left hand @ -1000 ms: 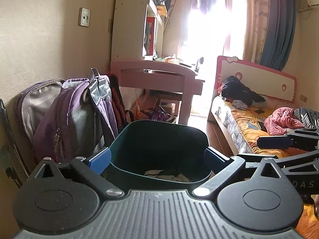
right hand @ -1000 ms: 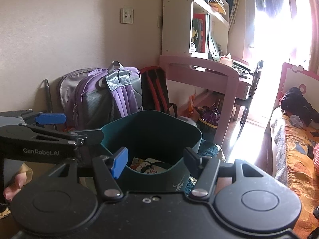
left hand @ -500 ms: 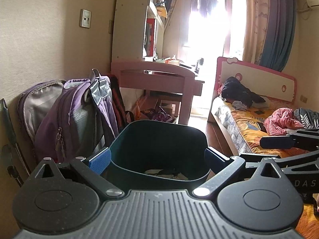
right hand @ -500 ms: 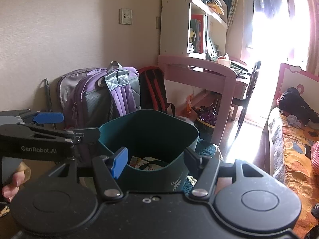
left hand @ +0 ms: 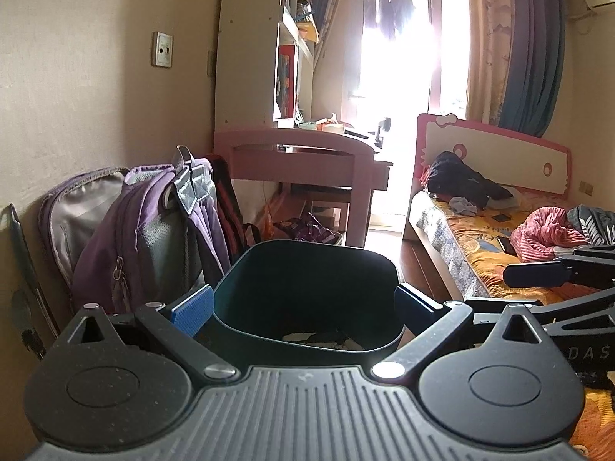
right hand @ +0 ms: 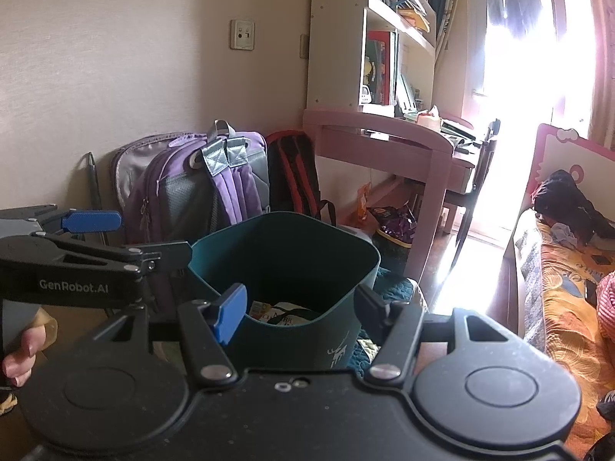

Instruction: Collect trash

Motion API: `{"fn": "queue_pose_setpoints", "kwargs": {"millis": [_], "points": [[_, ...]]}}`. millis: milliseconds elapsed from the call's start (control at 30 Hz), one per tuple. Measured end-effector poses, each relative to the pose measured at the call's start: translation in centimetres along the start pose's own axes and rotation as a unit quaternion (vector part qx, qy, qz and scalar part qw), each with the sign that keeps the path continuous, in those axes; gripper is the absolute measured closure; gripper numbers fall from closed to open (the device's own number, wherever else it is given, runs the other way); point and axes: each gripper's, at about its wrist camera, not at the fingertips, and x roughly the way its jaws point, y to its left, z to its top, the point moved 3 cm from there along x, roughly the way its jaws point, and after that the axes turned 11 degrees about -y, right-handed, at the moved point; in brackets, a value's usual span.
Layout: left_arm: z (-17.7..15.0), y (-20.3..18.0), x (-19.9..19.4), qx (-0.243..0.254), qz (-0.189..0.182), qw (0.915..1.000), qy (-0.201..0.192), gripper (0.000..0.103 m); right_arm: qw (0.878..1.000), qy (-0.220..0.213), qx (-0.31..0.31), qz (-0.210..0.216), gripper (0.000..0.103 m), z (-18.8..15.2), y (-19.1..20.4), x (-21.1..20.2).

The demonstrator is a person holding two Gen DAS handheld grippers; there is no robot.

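A teal trash bin (left hand: 307, 269) (right hand: 284, 253) stands on the floor just beyond both grippers, with paper and wrappers (right hand: 286, 315) in its bottom. My left gripper (left hand: 303, 305) is open, its fingers spread wide in front of the bin's near rim with nothing between them. In the right wrist view the left gripper (right hand: 150, 236) shows side-on by the bin's left corner. My right gripper (right hand: 300, 307) is open too, close before the bin's near wall and empty. In the left wrist view the right gripper (left hand: 511, 288) shows at the right.
Purple and grey backpacks (right hand: 200, 192) and a red-black one (right hand: 294, 176) lean on the wall behind the bin. A pink desk (right hand: 384, 130) has a purple snack bag (right hand: 396, 223) under it. A bed (left hand: 499, 238) with clothes runs along the right. A person's hand (right hand: 19, 349) holds the left gripper.
Almost nothing: the room sits slightly lower in the left wrist view. Both grippers keep the same opening and the bin stays put.
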Motion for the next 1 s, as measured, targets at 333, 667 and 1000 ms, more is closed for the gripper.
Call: {"fn": "queue_pose_setpoints", "kwargs": {"millis": [333,667,1000], "points": [[-0.2,-0.5,-0.7,0.007,0.003,0.9999,-0.015,0.002,1.0,-0.002,0.0,-0.003,0.042,-0.1,0.2,-0.1],[0.0,-0.8,-1.6,0.004,0.02,0.999,-0.039,0.0,1.0,-0.003,0.005,-0.004,0.042,-0.2,0.3,-0.1],[-0.2,-0.8,-1.4,-0.012,0.015,0.9988,-0.045,0.0,1.0,0.001,0.006,-0.003,0.042,-0.6,0.1,0.1]]}}
